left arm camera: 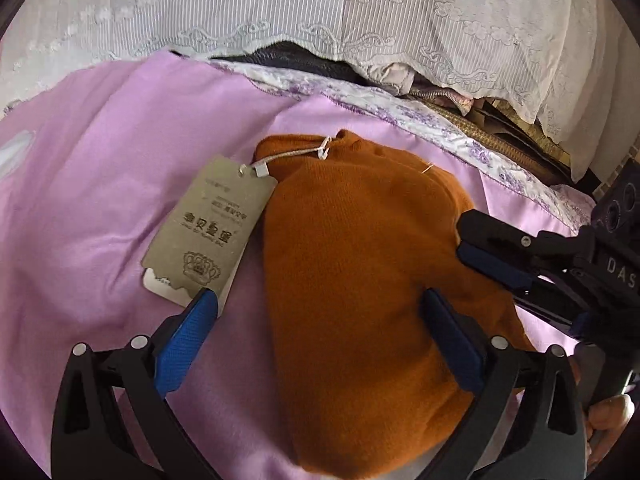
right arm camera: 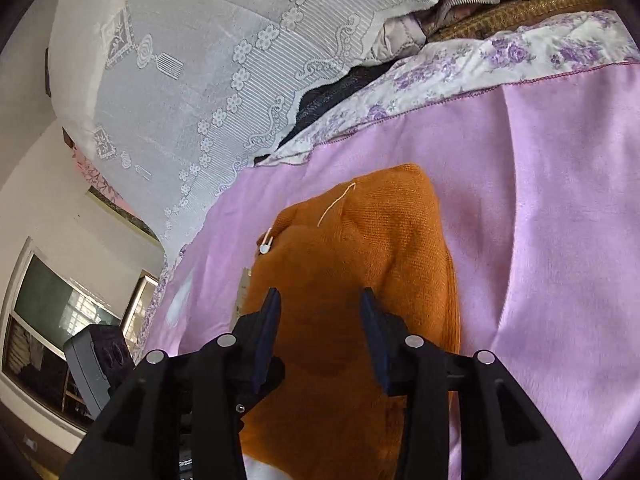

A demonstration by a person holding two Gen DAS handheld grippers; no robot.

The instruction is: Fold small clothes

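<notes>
Orange knit garment [left arm camera: 360, 264] on lilac bedsheet [left arm camera: 100, 208], lace curtain [left arm camera: 280, 20] behind; both hand-held grippers apparently agape, empty.

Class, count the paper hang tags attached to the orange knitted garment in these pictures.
1. The grey hang tag lies on the pink sheet left of the orange garment, tied to its collar. Others may be hidden underneath.

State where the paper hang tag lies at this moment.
In the left wrist view the hang tag lies flat on the pink sheet, against the left edge of the orange knit garment, tied to it by a white string.
</notes>
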